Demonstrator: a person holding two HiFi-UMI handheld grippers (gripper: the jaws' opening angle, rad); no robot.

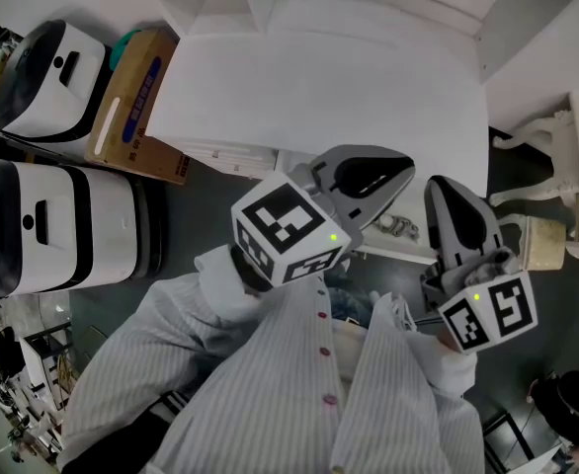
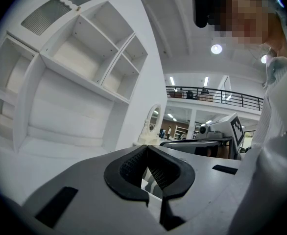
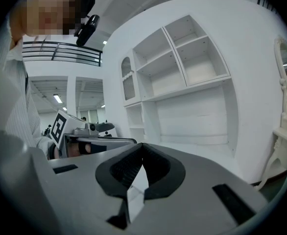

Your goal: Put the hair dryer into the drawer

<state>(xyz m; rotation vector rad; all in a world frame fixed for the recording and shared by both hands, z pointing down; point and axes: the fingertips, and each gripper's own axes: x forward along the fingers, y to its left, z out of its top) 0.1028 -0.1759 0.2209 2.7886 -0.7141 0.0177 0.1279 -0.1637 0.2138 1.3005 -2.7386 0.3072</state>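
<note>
No hair dryer shows in any view. My left gripper (image 1: 406, 170) is held level in front of the person's striped shirt, its jaws shut with nothing between them (image 2: 147, 150). Just to its right, my right gripper (image 1: 439, 190) is shut and empty too (image 3: 142, 147). Both point at a white desk (image 1: 319, 87) with an open-shelved hutch (image 2: 84, 48) on top. The desk's front (image 1: 232, 156) lies just beyond the left gripper; I cannot make out an open drawer. A small metal piece (image 1: 398, 228) sits under the left gripper's tip.
Two white-and-black machines (image 1: 47, 77) (image 1: 42, 227) and a cardboard box (image 1: 136, 102) stand left of the desk. An ornate white vanity with a mirror (image 1: 576, 141) (image 2: 154, 121) stands to the right. Dark floor lies around the person.
</note>
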